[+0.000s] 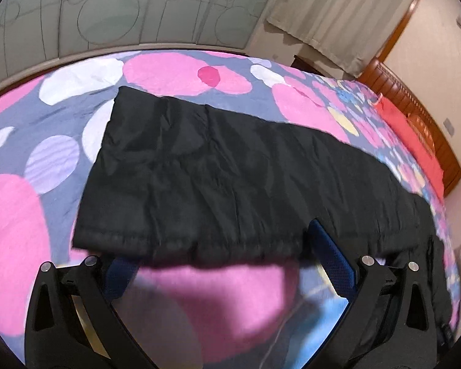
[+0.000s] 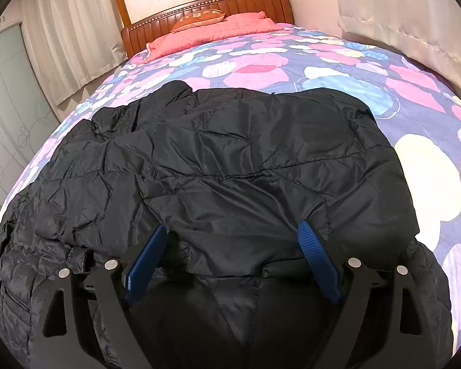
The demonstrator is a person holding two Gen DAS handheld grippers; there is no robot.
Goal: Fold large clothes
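Note:
A black quilted jacket lies spread on the bed. In the left wrist view its stitched hem runs across right in front of my left gripper. That gripper stands open, and its blue fingers are wide apart; the hem covers the tip of the left one. In the right wrist view the jacket fills the middle, creased and puffy. My right gripper is open just above it, with the fabric bulging between the blue fingers and the pads not pressing on it.
The bedspread has pink, white and blue blobs. A red pillow and a wooden headboard are at the far end. Curtains and frosted wardrobe doors stand beyond the bed's edges.

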